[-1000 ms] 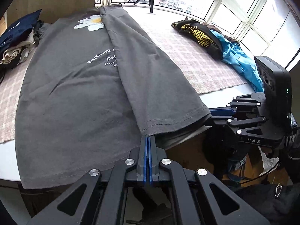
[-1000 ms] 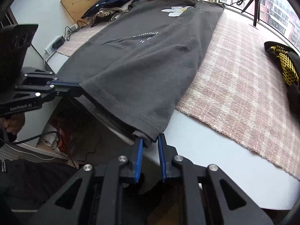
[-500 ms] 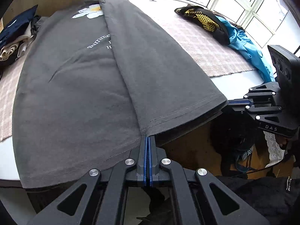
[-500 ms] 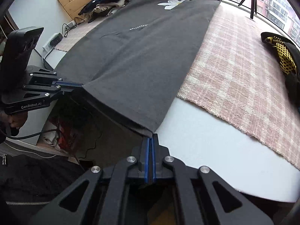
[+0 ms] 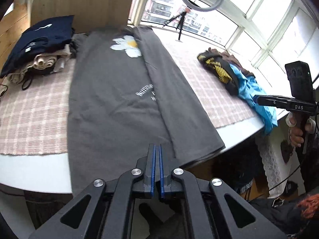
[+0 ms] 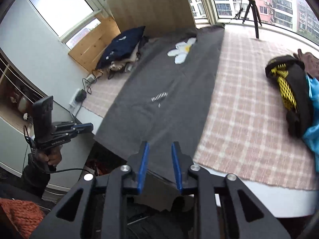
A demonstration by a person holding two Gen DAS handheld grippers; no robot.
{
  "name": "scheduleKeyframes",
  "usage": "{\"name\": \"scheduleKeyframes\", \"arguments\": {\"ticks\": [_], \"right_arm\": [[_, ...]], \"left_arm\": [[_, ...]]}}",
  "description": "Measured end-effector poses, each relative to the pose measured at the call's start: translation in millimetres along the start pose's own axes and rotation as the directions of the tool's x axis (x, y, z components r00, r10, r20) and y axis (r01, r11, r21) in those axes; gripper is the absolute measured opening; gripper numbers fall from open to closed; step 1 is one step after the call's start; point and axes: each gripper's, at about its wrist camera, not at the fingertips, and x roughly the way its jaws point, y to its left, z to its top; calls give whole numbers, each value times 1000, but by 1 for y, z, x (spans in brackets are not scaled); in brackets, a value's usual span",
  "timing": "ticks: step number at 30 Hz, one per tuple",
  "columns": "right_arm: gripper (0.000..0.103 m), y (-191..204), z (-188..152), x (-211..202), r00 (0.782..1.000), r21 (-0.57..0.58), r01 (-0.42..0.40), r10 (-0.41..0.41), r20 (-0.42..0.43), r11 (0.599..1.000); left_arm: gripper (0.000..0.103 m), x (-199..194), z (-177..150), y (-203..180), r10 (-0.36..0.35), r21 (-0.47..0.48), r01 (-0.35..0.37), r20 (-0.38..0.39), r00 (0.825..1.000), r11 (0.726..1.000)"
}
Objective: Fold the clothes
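Note:
A dark grey T-shirt [image 5: 111, 99] with a daisy print and white lettering lies flat along the table, its right side folded lengthwise over the middle. The hem reaches the table's near edge. My left gripper [image 5: 157, 146] hovers above the hem with only a narrow slit between its blue pads and nothing in it. In the right wrist view the same shirt [image 6: 169, 91] lies ahead. My right gripper [image 6: 159, 145] is open wide and empty above the shirt's near right corner. Each gripper also shows in the other's view: the left gripper [image 6: 90, 127] and the right gripper [image 5: 256, 99].
A pink plaid cloth [image 5: 30, 115] covers most of the white table [image 5: 30, 171]. A stack of folded clothes [image 5: 37, 45] sits at the back left. A loose pile of black-yellow and blue garments [image 5: 225, 73] lies on the right. A tripod with a ring light [image 5: 180, 27] stands by the window.
Both grippers have let go of the shirt's hem and risen above the table. The right one opened wide, the left only a slit. The shirt now rests flat.

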Motion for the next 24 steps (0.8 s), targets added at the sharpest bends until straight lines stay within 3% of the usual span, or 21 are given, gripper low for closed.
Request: {"name": "scheduleKeyframes", "arguments": {"ticks": [1,5,8,14,17,20,24], "right_arm": [[25,7,16,0,1000,-16,9,-9,8,1000],[36,36,85,14,998,-104,64,-61,28,992],[38,51,138,40,999,-188,52,-48,26,981],[38,56,236,138,998,-244,41,-49,-26,969],[38,58,274,196,997,-274,-3,-20,-80,962],[38,71,301,257,989,-335,-12,-39,-145,942],[38,96,321,330,975,-463,7,-109,-194,886]], "left_arm": [[17,-3,2,10,26,-21,-26,11,1000,999],[17,-10,1,45,108,-106,-105,23,994,989],[17,-10,-4,63,143,-168,-141,4,990,976],[17,-8,-14,100,209,-287,-212,-41,977,934],[19,-5,2,103,229,-321,-230,-42,973,919],[20,1,22,103,231,-329,-232,-43,972,915],[24,10,41,102,224,-302,-224,-34,974,927]]}}
